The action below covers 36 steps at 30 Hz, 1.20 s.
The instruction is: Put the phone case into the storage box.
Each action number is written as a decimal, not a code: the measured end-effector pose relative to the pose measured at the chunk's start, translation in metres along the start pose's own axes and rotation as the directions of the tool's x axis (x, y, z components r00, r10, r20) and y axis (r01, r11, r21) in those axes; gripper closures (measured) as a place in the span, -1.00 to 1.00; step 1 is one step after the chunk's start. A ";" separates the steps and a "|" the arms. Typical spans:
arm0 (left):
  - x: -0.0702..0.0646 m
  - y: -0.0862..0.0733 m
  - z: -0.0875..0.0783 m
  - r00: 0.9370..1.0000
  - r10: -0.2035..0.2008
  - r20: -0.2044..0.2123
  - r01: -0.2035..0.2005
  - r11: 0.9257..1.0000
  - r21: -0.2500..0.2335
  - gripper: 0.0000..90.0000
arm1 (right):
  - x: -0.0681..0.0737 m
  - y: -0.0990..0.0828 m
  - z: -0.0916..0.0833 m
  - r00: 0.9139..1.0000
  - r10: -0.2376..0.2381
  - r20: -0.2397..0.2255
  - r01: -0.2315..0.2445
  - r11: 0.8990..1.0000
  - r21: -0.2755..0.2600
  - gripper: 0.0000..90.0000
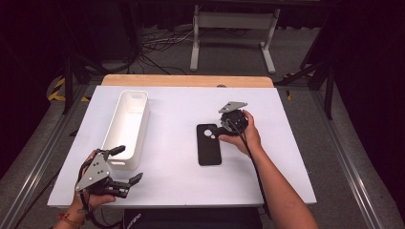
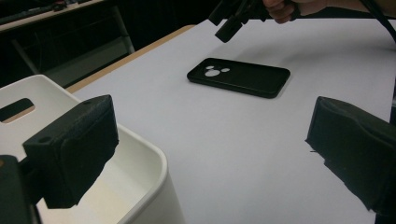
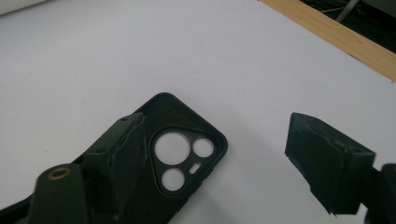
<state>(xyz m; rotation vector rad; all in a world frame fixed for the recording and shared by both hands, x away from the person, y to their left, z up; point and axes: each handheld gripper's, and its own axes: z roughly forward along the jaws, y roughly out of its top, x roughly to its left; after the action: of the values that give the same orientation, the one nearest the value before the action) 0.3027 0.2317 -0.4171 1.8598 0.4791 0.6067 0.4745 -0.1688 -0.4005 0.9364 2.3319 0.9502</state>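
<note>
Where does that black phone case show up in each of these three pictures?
High view: phone case lies right of centre on the white table, beside the right gripper.
Left gripper view: upper middle.
Right gripper view: bottom, left of centre.
Shared landmark: its camera cutouts.

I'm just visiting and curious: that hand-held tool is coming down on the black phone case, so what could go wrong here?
The phone case lies flat on the smooth white table, so the right tool, jaws open around its camera end, may skid it away instead of gripping. The thin case may also slip out on the way to the white bin.
</note>
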 end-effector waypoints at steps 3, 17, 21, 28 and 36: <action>0.000 0.000 0.000 1.000 0.000 -0.001 0.000 1.000 0.001 -0.94 | -0.003 0.001 0.008 1.000 -0.003 0.006 0.003 1.000 0.014 -0.53; -0.001 -0.001 0.003 1.000 -0.006 0.017 0.006 1.000 0.011 -0.94 | -0.018 -0.009 0.043 0.998 0.058 0.005 -0.058 0.994 0.088 -0.34; -0.001 -0.001 0.004 1.000 -0.002 0.020 0.002 1.000 0.012 -0.94 | -0.021 -0.012 0.046 0.997 0.071 -0.008 -0.070 0.992 0.102 -0.21; 0.000 0.000 0.005 1.000 -0.006 0.024 0.006 1.000 0.011 -0.93 | -0.022 -0.015 0.054 0.997 0.074 -0.003 -0.073 0.990 0.124 0.00; -0.001 -0.001 0.006 0.999 -0.017 0.034 0.016 1.000 0.013 -0.93 | -0.022 -0.016 0.058 0.995 0.082 -0.052 -0.075 0.990 0.121 0.35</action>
<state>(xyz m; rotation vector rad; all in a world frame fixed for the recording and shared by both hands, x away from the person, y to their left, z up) 0.3060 0.2271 -0.4200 1.8739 0.4766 0.5615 0.5180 -0.1686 -0.4472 1.0682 2.4385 0.8868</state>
